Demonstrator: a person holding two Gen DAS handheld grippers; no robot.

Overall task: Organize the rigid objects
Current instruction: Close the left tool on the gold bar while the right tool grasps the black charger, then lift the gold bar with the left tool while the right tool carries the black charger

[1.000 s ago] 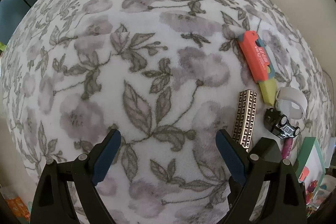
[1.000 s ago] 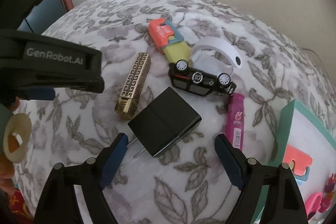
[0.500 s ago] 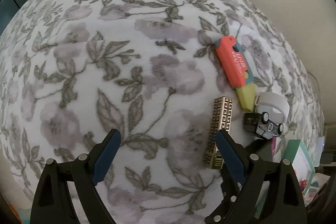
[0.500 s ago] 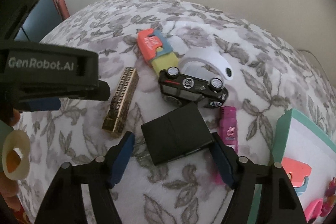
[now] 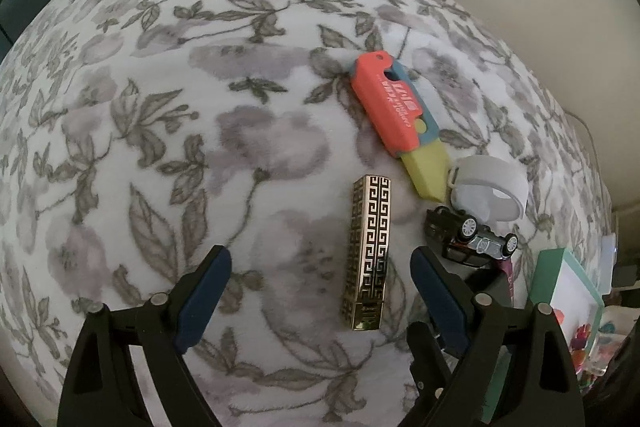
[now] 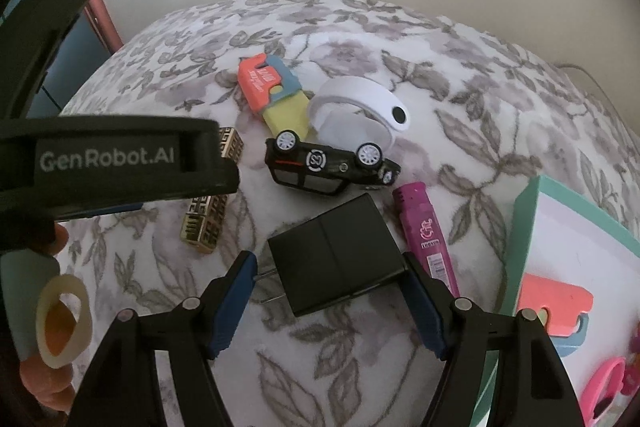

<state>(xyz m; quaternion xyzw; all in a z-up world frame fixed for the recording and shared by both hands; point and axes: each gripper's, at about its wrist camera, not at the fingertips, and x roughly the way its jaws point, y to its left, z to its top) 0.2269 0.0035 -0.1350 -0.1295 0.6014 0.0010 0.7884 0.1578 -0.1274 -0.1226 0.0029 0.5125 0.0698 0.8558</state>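
A gold and black patterned case (image 5: pixel 369 251) lies on the floral cloth, between the fingers of my open left gripper (image 5: pixel 320 291), nearer the right finger. In the right wrist view a black plug adapter (image 6: pixel 335 259) lies between the fingers of my right gripper (image 6: pixel 326 297), whose jaws stand close to its sides; contact is not clear. A black toy car (image 6: pixel 330 166) lies on its side behind it. An orange and yellow toy knife (image 5: pixel 400 119), a white ring (image 6: pixel 360 111) and a pink lighter (image 6: pixel 426 231) lie around it.
A teal-rimmed box (image 6: pixel 568 251) with orange and pink items stands at the right. The left gripper's body (image 6: pixel 108 163) crosses the left of the right wrist view, over part of the gold case (image 6: pixel 210 211). A wall lies behind the cloth.
My left gripper has moved right, so the gold case now lies between its fingers. My right gripper has moved onto the black adapter and its jaws have narrowed around it.
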